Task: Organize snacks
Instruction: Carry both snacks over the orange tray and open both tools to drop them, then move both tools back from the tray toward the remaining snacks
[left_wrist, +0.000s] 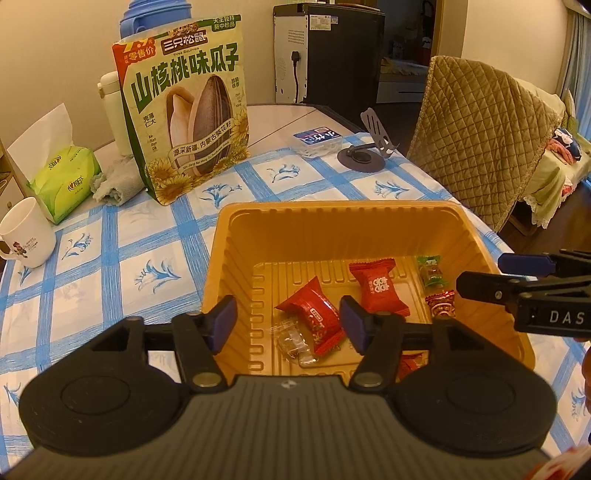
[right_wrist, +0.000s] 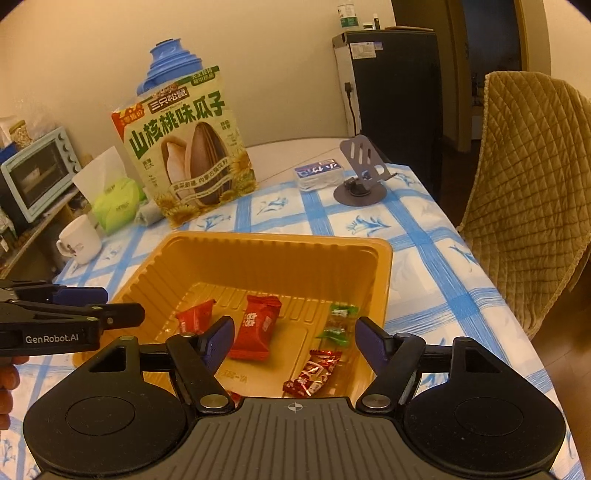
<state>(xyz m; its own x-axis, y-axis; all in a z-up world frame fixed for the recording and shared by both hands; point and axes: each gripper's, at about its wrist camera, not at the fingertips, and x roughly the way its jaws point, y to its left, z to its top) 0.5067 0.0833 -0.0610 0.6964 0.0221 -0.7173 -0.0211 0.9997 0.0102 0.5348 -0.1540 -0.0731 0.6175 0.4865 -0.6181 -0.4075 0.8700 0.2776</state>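
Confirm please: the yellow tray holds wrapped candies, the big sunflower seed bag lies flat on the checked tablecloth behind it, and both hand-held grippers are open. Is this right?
One detail is wrong. The sunflower seed bag does not lie flat; it stands upright on the tablecloth behind the yellow tray, as the left wrist view shows. The wrapped candies are in the tray, and the left hand-held gripper and right hand-held gripper are both open.

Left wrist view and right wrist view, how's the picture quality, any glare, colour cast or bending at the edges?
Left wrist view: warm yellowish cast, sharp centre, soft sheen on the yellow tray, table edge bowed by the fisheye, dark corners. Right wrist view: same warm cast, fridge and doorway lean and curve, candies in the tray readable, corners vignetted black.
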